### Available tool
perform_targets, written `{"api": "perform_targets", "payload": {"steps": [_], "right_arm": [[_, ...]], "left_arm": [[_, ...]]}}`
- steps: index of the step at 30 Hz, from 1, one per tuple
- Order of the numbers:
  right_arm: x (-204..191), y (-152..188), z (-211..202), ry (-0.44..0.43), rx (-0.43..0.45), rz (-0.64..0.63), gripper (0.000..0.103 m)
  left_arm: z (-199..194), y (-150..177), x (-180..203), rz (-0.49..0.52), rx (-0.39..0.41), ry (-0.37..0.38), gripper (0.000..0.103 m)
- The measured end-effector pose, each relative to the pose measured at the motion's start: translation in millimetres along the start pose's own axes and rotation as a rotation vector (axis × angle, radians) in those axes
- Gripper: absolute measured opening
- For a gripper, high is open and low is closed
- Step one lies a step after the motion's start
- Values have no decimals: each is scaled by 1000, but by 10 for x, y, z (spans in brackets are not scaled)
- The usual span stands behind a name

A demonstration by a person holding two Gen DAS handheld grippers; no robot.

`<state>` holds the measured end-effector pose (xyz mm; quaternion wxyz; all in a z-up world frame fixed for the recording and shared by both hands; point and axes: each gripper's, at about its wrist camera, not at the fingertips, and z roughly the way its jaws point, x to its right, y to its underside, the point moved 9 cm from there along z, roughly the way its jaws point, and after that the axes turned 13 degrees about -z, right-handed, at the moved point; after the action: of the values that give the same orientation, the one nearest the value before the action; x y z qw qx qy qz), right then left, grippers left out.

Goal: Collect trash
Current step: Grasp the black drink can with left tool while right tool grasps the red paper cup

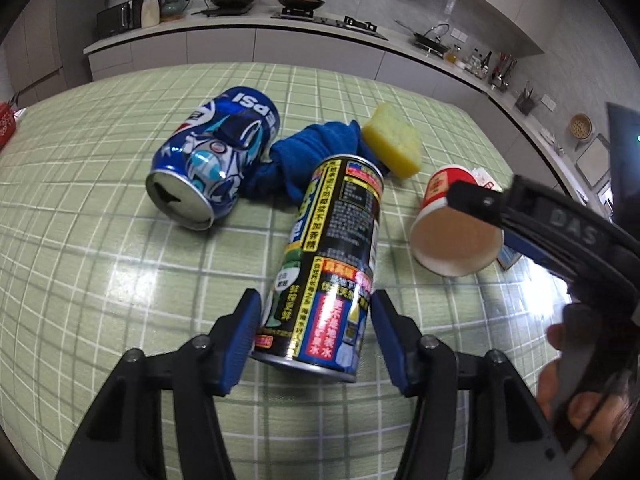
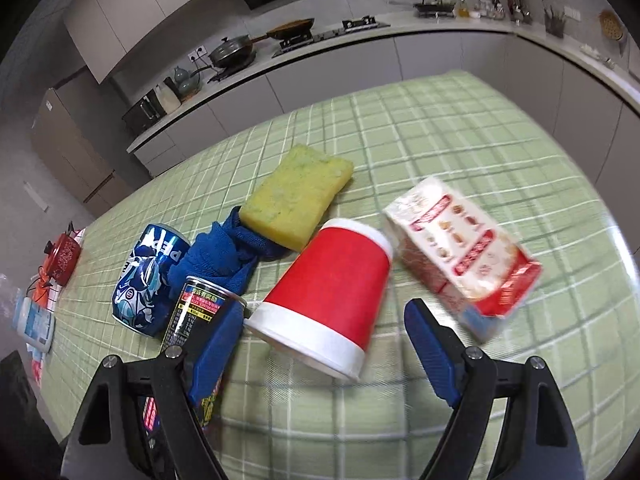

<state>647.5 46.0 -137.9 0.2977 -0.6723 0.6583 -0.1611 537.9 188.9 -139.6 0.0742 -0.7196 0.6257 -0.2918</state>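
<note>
A black drink can (image 1: 332, 256) lies on the green checked tablecloth (image 1: 100, 264); its near end sits between the fingers of my left gripper (image 1: 316, 328), which is open around it with small gaps each side. A blue Pepsi can (image 1: 212, 160) lies to its left. A red and white paper cup (image 2: 332, 300) lies on its side between the wide-open fingers of my right gripper (image 2: 324, 340), untouched. A red and white snack carton (image 2: 460, 252) lies right of the cup. The black can (image 2: 196, 320) and Pepsi can (image 2: 148, 276) also show in the right wrist view.
A yellow sponge (image 2: 300, 196) and a crumpled blue cloth (image 2: 224, 256) lie behind the cans. A red kettle (image 2: 64, 256) and a packet (image 2: 36, 324) sit at the table's left edge. A kitchen counter (image 1: 240, 20) with pans runs behind the table.
</note>
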Motion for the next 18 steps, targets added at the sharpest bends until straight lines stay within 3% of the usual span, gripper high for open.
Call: {"api": "perform_targets", "payload": {"steps": [6,8,12,18], "right_arm": [[-69,32,152,-27,-25,-7,84],[-94,26,139,-31,-12,-27,77],[-65,53,72,-17,-8,-68,75],[-14,232,-179,-78,-10,-160,74]], "left_arm": [[22,-35,-48,-8,-6,-1,58],[17,-36,-72,-10,-9,-1,58],[9,-33,-91,-12,-13,0,59],[55,-40,-77,-33,-30,6,59]]}}
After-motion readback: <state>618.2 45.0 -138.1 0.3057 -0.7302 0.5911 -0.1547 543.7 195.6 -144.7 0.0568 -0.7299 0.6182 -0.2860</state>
